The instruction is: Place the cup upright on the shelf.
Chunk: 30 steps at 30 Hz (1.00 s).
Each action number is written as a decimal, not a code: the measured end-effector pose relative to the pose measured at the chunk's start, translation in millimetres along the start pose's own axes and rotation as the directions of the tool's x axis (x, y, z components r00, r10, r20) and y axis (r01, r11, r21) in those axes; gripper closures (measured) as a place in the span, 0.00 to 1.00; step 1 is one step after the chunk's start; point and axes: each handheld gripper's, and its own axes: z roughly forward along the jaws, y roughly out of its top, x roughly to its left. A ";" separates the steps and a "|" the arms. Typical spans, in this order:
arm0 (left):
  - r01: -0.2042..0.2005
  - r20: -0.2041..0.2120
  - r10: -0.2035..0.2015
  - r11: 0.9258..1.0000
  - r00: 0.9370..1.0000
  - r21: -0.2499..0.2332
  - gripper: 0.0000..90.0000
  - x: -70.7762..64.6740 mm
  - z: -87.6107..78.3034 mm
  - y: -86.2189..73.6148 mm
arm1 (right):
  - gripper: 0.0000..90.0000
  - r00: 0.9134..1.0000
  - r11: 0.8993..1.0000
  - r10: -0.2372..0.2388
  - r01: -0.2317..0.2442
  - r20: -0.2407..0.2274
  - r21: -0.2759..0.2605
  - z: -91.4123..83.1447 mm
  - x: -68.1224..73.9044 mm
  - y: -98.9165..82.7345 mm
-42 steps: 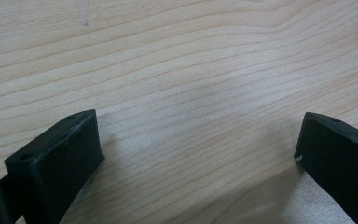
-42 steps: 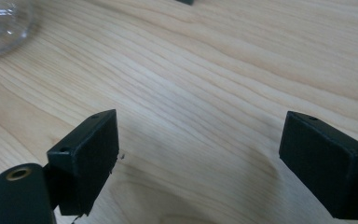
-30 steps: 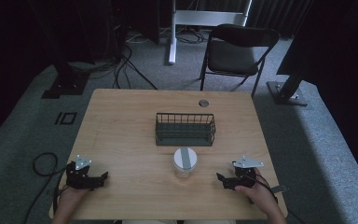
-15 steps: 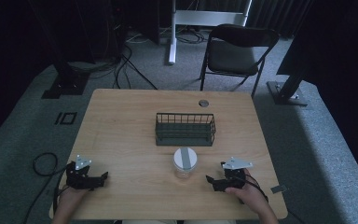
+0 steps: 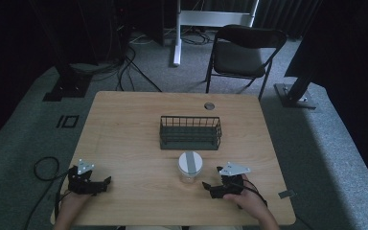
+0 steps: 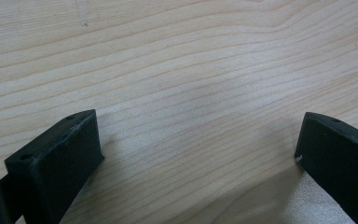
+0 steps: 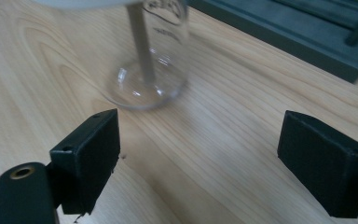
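So, very early days here, nothing has been picked up yet. Going left to right: the left gripper [image 5: 106, 181] sits low at the near left corner of the light wooden table [image 5: 124, 124], jaws spread wide over bare wood grain, holding nothing and well apart from everything else. Near the middle stands the clear glass jar with a white lid and a grey strip across it [image 5: 190, 166], upright, just in front of the dark green wire basket [image 5: 190, 132]; I can't tell if they touch. The right gripper [image 5: 206, 185] is just beside the jar, released, jaws wide, aimed at its base [image 7: 144, 88] but not around it. My guess is the grab comes next, maybe then into the basket. The jar looks empty.
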 end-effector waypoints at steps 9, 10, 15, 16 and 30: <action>0.000 0.000 0.000 1.000 1.000 0.000 0.01 0.0 0.0 0.0 | 0.14 0.999 0.999 -0.035 0.035 -0.038 -0.009 7.0 9.4 6.1; 0.000 0.000 0.000 1.000 1.000 0.000 0.01 0.0 0.0 0.0 | 0.14 0.999 0.999 -0.034 0.033 -0.039 -0.012 7.9 10.2 6.7; 0.000 0.000 0.000 1.000 1.000 0.000 0.01 0.0 0.0 0.0 | 0.14 0.998 0.999 -0.030 0.028 -0.060 -0.034 14.8 16.5 10.3; 0.000 0.000 0.000 1.000 1.000 0.000 0.01 0.0 0.0 0.0 | 0.14 0.998 0.999 -0.030 0.028 -0.060 -0.034 14.8 16.5 10.3; 0.000 0.000 0.000 1.000 1.000 0.000 0.01 0.0 0.0 0.0 | 0.13 0.999 0.995 -0.020 0.015 -0.048 -0.097 30.1 25.4 18.7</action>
